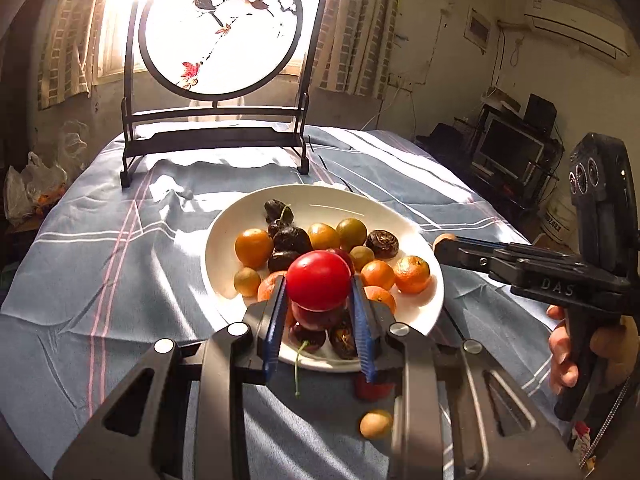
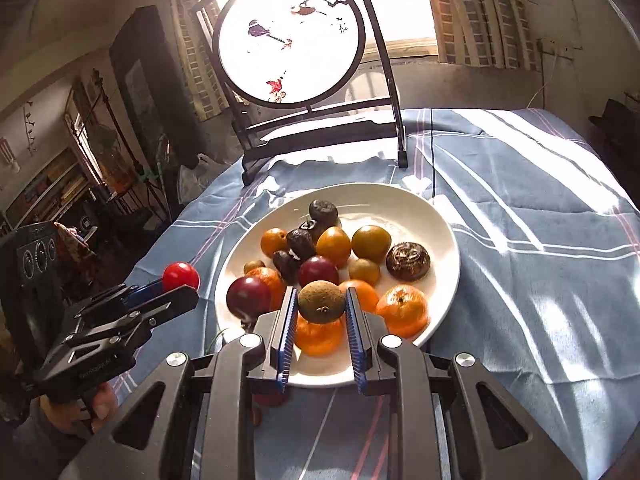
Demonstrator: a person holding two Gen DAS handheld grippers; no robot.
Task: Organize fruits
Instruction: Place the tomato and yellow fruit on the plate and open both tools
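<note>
- Bench (image 1: 100, 264) under a blue striped cloth (image 2: 540, 240) spreads out ahead of both your grippers, with a round painted screen (image 1: 220, 28) standing at its far edge.
- Plate (image 1: 224, 240), white and wide, sits just ahead of and below both grippers; it carries most of the fruit: small oranges (image 2: 402, 310), greenish-yellow round ones, dark red plums (image 2: 319, 271) and several dark wrinkled fruits.
- Progress looks well along, since the plate is nearly full; what remains, as far as you can see, is the two fruits you carry and a few strays on the cloth.
- Your left gripper (image 1: 320, 300) is clamped on a bright red fruit (image 1: 319, 280), held over the plate's near rim.
- Your right gripper (image 2: 321, 308) is closed on a small brown fruit (image 2: 321, 302), also above the near side of the plate.
- Strays lie under your left gripper, nearer you than the plate: a red fruit (image 1: 372, 390) and a small tan fruit (image 1: 376, 423) on the cloth.
</note>
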